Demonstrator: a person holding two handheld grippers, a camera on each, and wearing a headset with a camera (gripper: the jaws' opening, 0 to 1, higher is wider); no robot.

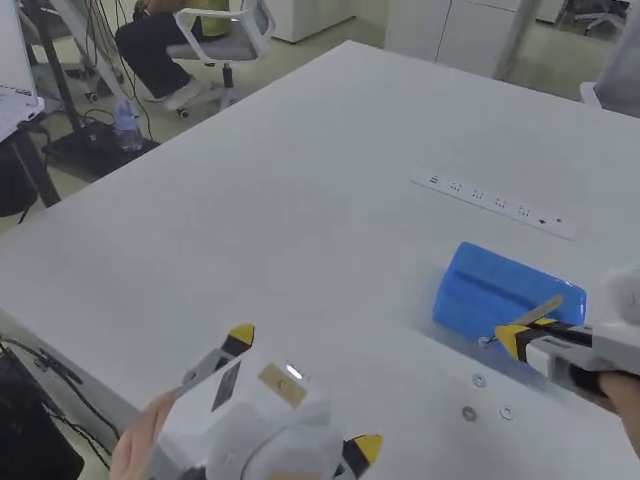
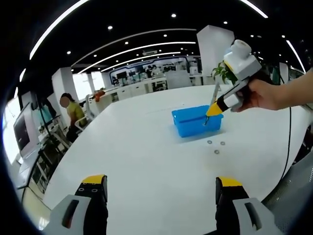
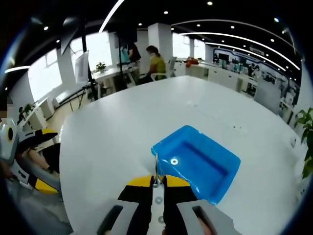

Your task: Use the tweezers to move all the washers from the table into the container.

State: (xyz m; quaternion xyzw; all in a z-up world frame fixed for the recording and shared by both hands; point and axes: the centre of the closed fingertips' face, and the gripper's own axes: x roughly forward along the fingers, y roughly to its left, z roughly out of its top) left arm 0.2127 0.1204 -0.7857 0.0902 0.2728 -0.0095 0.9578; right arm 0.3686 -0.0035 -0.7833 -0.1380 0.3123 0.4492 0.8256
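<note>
White table (image 1: 300, 230) in an open office carries the work. Near its right side lies the blue container (image 1: 500, 285), and three washers (image 1: 478, 380) lie on the table just beside its near wall, so each trip is short. The right claw (image 1: 512, 340) is closed on the tweezers (image 1: 545, 307), with the tips sticking out ahead of it. Their long axis stands steep, tips down, pointing at the near rim of the container. Whether something is between the tips, I cannot tell. One more washer (image 3: 174, 161) lies inside already. The left claw (image 2: 160, 182) is wide open and empty, held well apart, I think to keep out of the way.
</note>
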